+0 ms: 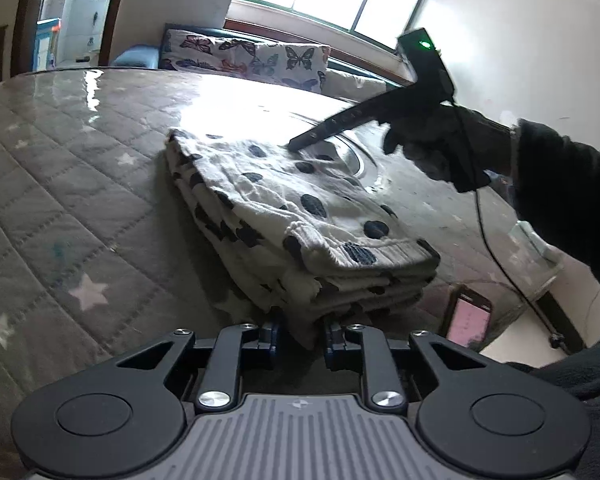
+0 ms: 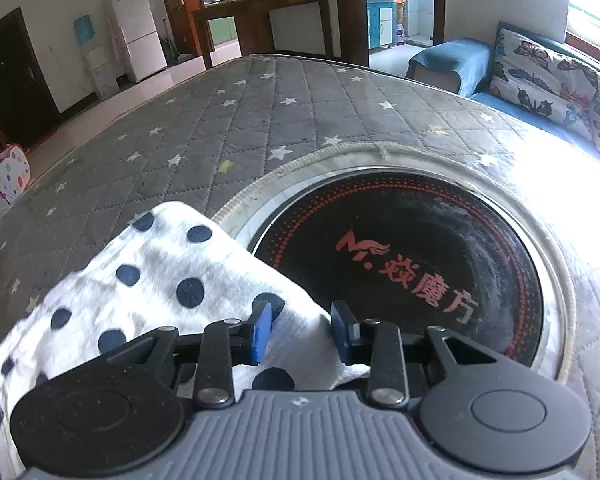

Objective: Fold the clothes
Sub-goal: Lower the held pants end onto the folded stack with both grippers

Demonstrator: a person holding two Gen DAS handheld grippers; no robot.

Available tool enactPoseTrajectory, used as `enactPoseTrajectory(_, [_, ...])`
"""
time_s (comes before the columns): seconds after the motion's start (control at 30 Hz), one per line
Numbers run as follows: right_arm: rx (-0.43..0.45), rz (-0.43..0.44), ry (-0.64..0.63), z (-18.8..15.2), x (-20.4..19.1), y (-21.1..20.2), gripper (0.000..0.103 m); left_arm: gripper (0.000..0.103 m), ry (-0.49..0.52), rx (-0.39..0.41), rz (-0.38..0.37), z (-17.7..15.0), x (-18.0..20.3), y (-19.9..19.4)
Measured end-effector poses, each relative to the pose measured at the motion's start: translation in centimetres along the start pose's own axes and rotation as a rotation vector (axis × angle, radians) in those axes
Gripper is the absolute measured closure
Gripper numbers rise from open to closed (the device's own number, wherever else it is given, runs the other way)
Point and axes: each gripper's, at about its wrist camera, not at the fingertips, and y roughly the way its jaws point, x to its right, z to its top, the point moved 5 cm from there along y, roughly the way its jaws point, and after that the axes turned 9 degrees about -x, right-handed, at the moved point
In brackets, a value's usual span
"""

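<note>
Since the right gripper [image 2: 300, 334], jaws apart, only presses the folded cloth [image 1: 300, 216], and the left gripper [image 1: 298, 330] stands open too, layers could slide.

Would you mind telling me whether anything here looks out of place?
The folded garment lies partly over the round cooktop set into the table, its far edge overlapping the rim. A phone sits at the table's near edge. Nothing looks spilled or damaged.
</note>
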Motion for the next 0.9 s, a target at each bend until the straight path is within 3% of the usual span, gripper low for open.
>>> enactPoseTrajectory(0.47, [0.008,-0.018,0.062,-3.0,0.8,-1.5,0.08,0.081,-0.03,0.044,0.113,5.1,-6.2,1.4])
enactPoseTrajectory(0.57, [0.02,-0.034,0.077,-3.7,0.9,-2.0,0.091,0.081,-0.038,0.049,0.111,6.6,-7.3,2.0])
enactPoseTrajectory(0.9, [0.069,-0.087,0.143,-6.3,1.1,-3.8,0.096,0.081,-0.043,0.048,0.095,10.7,-10.0,4.3])
